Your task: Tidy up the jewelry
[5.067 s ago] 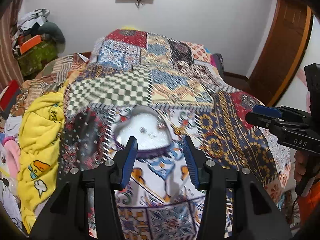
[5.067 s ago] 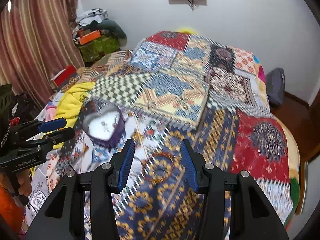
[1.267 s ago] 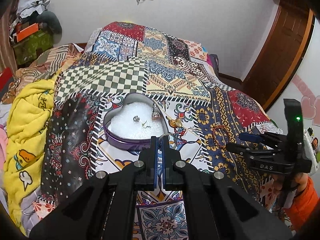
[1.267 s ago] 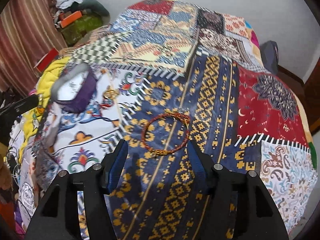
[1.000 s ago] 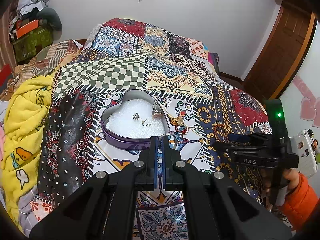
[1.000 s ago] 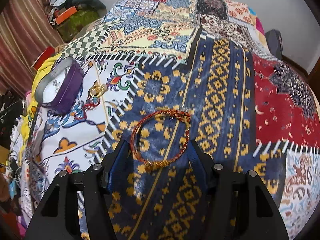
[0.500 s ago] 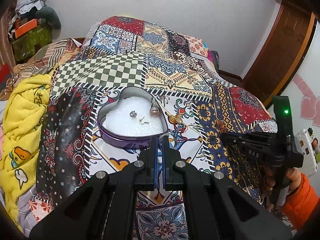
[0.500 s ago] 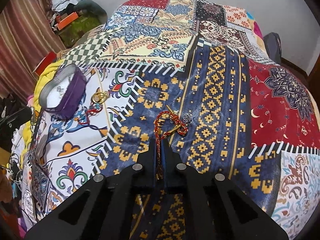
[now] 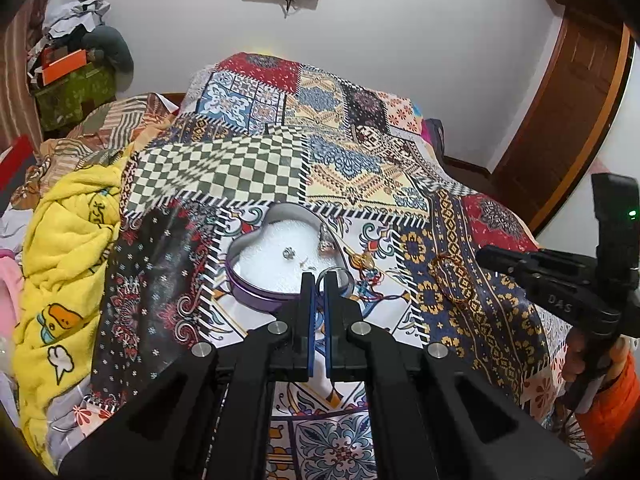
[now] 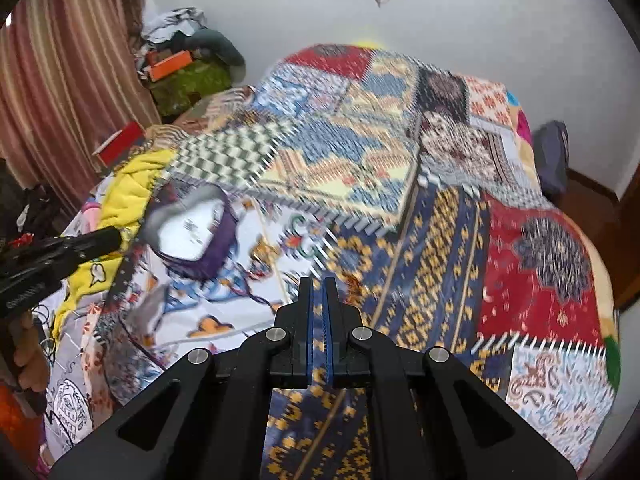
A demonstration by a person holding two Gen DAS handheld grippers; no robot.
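Left wrist: your left gripper jaws pinch a silver ring at the heart tin rim; may drop outside.
R gripper: jaws pressed together; bangle hangs from them, may slip.
Right view: blurred.

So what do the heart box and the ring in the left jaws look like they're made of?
Heart-shaped box: likely tin, with a glossy purple wall, a bare silvery rim and white foam-like padding inside. Ring: seemingly polished silver-toned metal, a thin shiny band.
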